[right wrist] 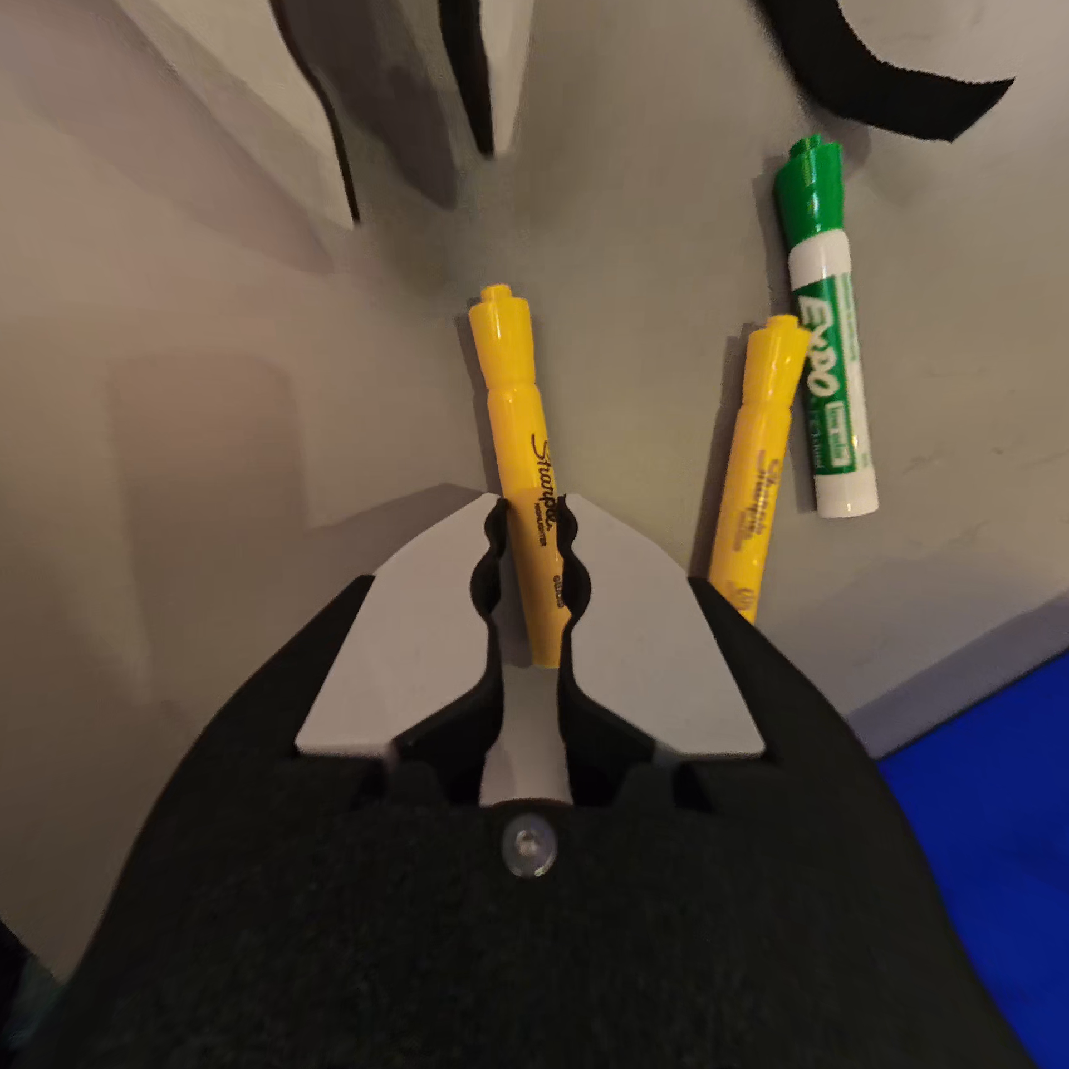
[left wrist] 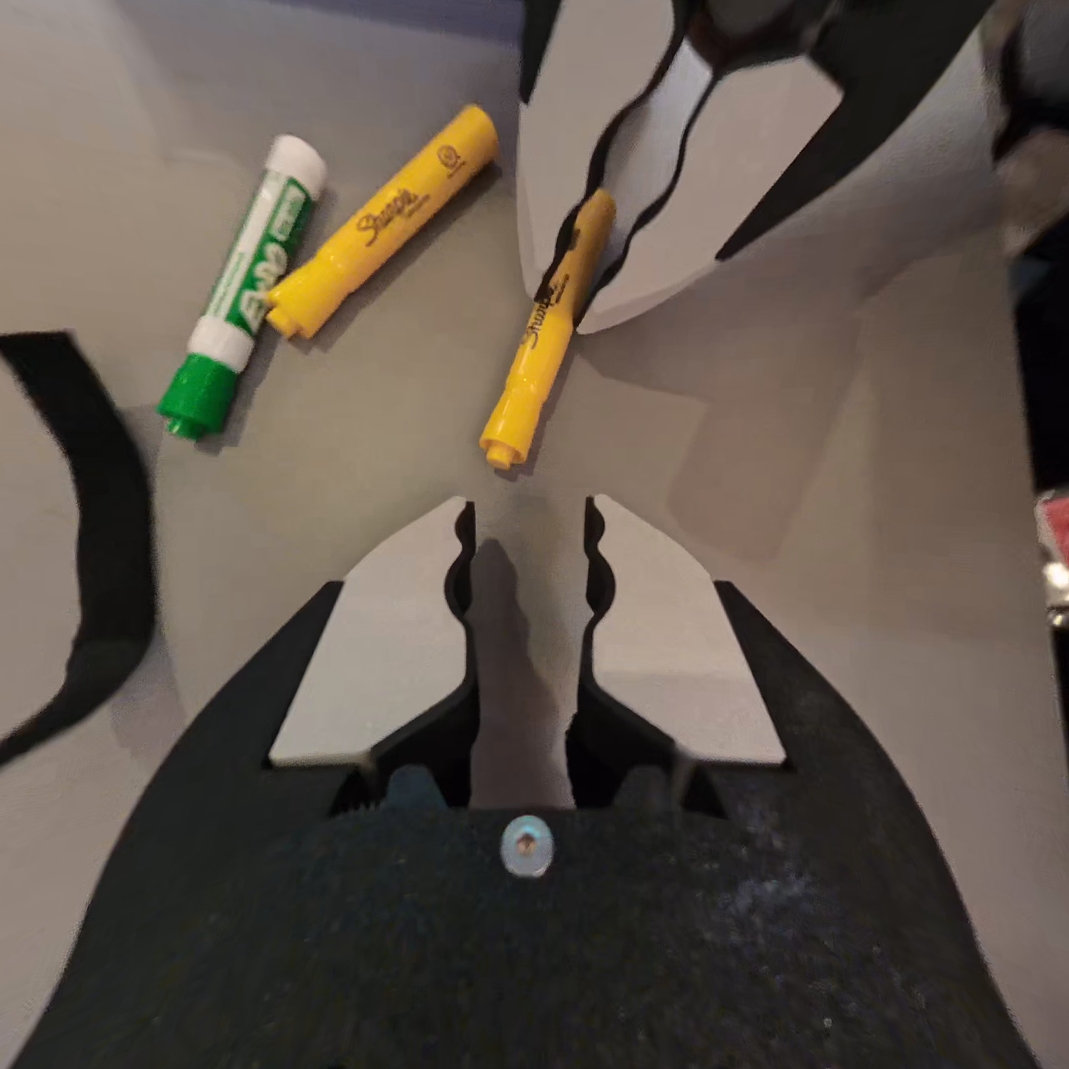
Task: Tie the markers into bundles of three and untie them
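Three markers lie on a grey table. My right gripper [right wrist: 533, 503] is shut on the barrel of one yellow highlighter [right wrist: 512, 439], which lies low on the table; it also shows in the left wrist view [left wrist: 535, 370], under the right gripper [left wrist: 578, 283]. A second yellow highlighter [left wrist: 387, 225] [right wrist: 758, 463] touches a green-and-white marker [left wrist: 243, 289] [right wrist: 827, 347] to one side. My left gripper [left wrist: 529, 509] is open and empty, just short of the held highlighter's cap end; it shows at the top of the right wrist view [right wrist: 422, 188].
A black strap [left wrist: 98, 520] [right wrist: 867, 75] curves on the table beyond the green marker. A blue surface [right wrist: 983, 839] lies past the table edge behind my right gripper. Dark and red objects [left wrist: 1053, 520] sit at the right edge. Left tips to right tips: about 8 cm. My left gripper's tips are some 12 cm from the black strap [left wrist: 98, 520].
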Demonstrator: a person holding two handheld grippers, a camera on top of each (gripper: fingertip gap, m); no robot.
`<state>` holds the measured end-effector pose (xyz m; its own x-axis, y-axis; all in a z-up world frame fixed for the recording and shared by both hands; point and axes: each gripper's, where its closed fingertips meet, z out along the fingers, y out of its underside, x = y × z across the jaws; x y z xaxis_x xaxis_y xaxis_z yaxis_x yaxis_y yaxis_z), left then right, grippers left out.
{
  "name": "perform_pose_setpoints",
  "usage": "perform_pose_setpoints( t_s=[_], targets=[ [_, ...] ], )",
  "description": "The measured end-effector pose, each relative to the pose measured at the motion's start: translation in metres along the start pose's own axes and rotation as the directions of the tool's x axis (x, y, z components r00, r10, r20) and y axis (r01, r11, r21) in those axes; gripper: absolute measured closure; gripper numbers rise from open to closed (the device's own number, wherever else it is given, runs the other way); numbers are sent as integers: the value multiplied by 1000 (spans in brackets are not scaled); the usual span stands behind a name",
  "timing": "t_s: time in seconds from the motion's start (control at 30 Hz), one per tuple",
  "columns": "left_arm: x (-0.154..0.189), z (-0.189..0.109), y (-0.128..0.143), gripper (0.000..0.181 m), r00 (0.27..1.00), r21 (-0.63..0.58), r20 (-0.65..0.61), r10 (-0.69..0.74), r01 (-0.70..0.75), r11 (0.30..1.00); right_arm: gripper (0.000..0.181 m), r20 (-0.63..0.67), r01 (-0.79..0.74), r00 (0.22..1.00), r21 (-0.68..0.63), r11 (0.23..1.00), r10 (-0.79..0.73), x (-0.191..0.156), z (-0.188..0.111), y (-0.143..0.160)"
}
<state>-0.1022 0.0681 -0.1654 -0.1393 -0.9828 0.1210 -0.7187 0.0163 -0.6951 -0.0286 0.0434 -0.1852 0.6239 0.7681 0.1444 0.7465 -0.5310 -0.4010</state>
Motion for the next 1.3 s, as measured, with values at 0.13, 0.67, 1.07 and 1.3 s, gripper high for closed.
perform_pose_setpoints(
  t_s=[0.13,0.67,1.07,1.3],
  targets=[
    [-8,-34,-7,143,963,232,177,-202,159,960,160,64,-53,997,54,997,50,-3,-6,-7],
    [16,-82,25,110,738,561,447,-505,209,801,138,-61,-105,992,137,985,114,57,-23,-13],
    [19,-70,37,116,723,440,551,-416,172,881,148,154,-171,970,-122,978,189,58,11,-2],
    [31,-50,38,123,769,353,527,-361,188,917,158,68,-99,991,-163,982,112,62,19,-6]
  ],
)
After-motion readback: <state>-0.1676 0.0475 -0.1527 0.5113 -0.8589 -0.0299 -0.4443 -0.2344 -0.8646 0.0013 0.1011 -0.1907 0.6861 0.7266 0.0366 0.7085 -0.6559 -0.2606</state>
